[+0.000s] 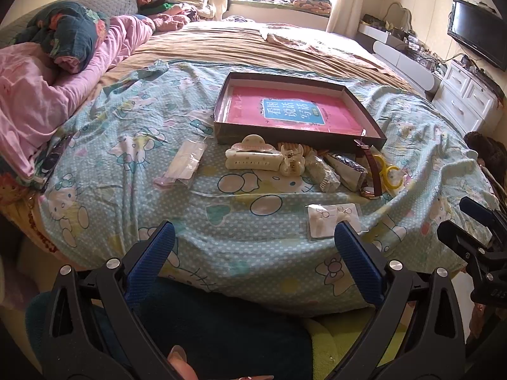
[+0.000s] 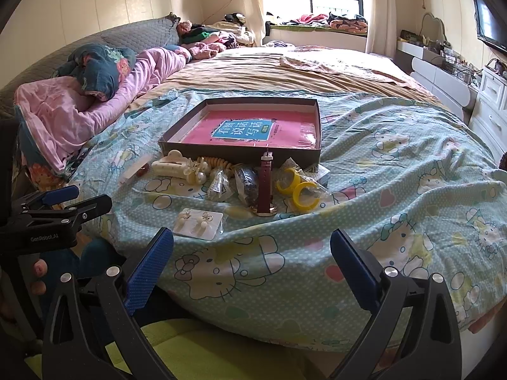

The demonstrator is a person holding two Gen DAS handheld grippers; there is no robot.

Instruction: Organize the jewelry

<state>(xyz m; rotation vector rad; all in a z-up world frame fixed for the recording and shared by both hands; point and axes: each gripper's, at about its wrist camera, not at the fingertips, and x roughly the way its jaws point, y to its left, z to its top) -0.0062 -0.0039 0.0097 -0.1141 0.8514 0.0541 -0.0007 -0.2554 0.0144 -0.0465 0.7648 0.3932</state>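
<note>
Two black grippers with blue-padded fingers are hovering at the near edge of a bed: the left gripper (image 1: 253, 240) and the right gripper (image 2: 252, 247) are both standing wide apart, released and grasping nothing. A light-blue cartoon-cat bedsheet (image 2: 396, 171) is covering the mattress, and on it a shallow dark cardboard box lid (image 2: 240, 152) is lying with a pink book (image 2: 250, 131) inside. Just in front of the lid's near wall, a row of accessories is sitting on the sheet: a cream plastic hair claw (image 2: 171, 166), a smaller pearl-trimmed clip (image 2: 198, 172), a coiled beige hair tie (image 2: 215, 161), a dark item in a clear bag (image 2: 247, 183), a maroon-strapped wristwatch (image 2: 265, 186) leaning its strap end against the lid, and a pair of yellow rings in clear wrap (image 2: 298, 188). A clear packet (image 1: 187, 163) is lying well apart, off on the left. Nearest the grippers, a white card of pearl earrings (image 2: 199, 223) is lying flat, just beyond the left gripper's right finger (image 1: 351, 243).
</note>
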